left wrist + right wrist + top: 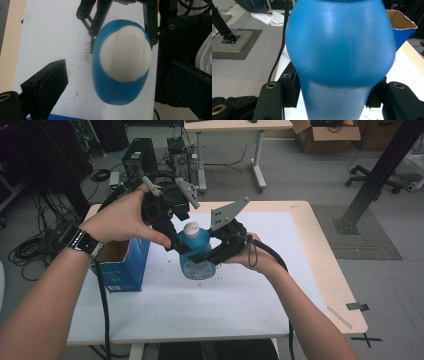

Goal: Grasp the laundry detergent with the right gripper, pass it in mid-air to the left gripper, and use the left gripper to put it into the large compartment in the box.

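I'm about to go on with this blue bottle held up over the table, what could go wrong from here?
The right gripper alone clamps the blue bottle low on its smooth body, so it might slip or tip.

The left gripper stands open around the white cap, not touching; closing off-centre could knock the bottle askew.

A drop might hit the open blue box nearby.

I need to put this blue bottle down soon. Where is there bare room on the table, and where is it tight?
The white mat is bare along the near edge and on the right, toward the tape strip. It is also open behind the blue bottle, toward the far edge. It is tight at the left, where the blue box stands, with the left gripper close beside it.
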Demonstrator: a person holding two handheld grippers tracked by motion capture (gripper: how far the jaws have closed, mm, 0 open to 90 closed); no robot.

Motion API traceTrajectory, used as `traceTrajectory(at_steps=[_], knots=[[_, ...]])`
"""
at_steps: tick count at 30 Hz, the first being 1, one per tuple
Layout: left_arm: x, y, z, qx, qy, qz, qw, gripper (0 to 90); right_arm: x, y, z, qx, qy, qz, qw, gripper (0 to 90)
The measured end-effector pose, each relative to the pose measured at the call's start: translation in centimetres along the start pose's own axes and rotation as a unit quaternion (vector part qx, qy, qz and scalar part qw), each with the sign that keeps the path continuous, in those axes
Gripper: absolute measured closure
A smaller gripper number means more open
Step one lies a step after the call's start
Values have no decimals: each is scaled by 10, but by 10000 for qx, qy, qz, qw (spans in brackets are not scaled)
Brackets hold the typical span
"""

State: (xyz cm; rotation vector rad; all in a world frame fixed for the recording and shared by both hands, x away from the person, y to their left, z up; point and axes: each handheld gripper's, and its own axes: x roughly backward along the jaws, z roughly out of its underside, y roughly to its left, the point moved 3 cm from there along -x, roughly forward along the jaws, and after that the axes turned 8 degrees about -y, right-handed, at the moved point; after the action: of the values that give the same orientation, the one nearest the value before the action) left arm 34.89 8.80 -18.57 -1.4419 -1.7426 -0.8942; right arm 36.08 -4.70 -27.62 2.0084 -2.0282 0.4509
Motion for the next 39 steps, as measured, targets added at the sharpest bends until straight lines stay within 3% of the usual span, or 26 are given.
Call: traceTrajectory(at_steps=[19,39], knots=[[-13,1,-3,-66,108,-2,9999,139,0,2,-1,36,21,-16,10000,425],[-16,1,-3,-90,158,21,9998,244,-1,2,1,53,27,5,10000,425]])
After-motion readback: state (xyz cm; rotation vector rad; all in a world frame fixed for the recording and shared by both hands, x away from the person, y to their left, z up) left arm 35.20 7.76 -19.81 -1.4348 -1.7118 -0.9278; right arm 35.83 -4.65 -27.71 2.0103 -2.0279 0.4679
